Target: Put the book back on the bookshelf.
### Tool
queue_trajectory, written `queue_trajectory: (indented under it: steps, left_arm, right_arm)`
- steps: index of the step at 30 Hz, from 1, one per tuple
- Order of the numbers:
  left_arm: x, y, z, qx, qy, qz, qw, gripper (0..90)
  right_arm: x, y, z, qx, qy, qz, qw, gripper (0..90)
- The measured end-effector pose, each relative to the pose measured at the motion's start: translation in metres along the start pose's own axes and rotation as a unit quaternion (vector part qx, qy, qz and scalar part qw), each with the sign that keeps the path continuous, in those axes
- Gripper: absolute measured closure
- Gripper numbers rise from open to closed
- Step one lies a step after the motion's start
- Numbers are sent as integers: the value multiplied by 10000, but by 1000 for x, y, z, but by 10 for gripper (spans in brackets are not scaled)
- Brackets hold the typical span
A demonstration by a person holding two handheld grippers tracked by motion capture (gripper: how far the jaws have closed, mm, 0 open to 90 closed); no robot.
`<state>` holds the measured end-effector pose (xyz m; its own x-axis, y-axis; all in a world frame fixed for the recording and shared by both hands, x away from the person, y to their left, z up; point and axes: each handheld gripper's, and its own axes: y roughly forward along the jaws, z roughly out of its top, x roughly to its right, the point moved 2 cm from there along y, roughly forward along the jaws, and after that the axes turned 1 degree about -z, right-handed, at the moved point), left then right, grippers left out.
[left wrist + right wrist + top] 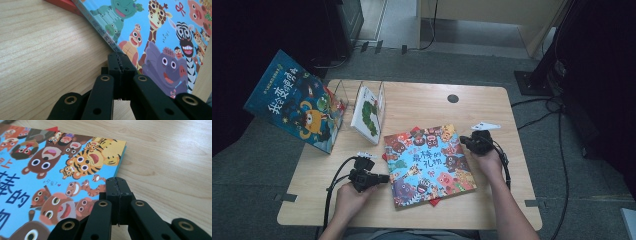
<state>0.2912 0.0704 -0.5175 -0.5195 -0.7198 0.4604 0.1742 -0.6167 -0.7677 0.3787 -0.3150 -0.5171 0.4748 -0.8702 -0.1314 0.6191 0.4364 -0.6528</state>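
A blue picture book [429, 162] covered in cartoon animals lies flat mid-table on top of a red book [435, 201] whose corners stick out. My left gripper [382, 178] is shut, its tip against the picture book's left spine edge. In the left gripper view the jaws [119, 57] meet with nothing between them, right at the spine of the book [160, 32]; the red book [65, 4] shows beyond. My right gripper [464, 141] is shut too. Its tip [116, 182] rests at the right edge of the book [50, 165].
A clear book stand [362, 92] at the back left of the wooden table [422, 100] holds a white caterpillar book [368, 114]. A large blue book [294, 102] leans off the table's left edge. A black grommet hole [453, 98] sits at the back centre.
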Motion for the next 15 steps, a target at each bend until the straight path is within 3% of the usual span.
queue_trajectory:
  steps: [5, 15]
  left_arm:
    - [1, 1, 1, -35, -29, -42, 10000, 900]
    - [20, 14, 1, -68, 229, -115, 9996, 900]
  right_arm:
    - [2, -6, -2, 81, -11, -6, 10000, 900]
    - [1, -7, -1, 133, 13, -10, 9999, 898]
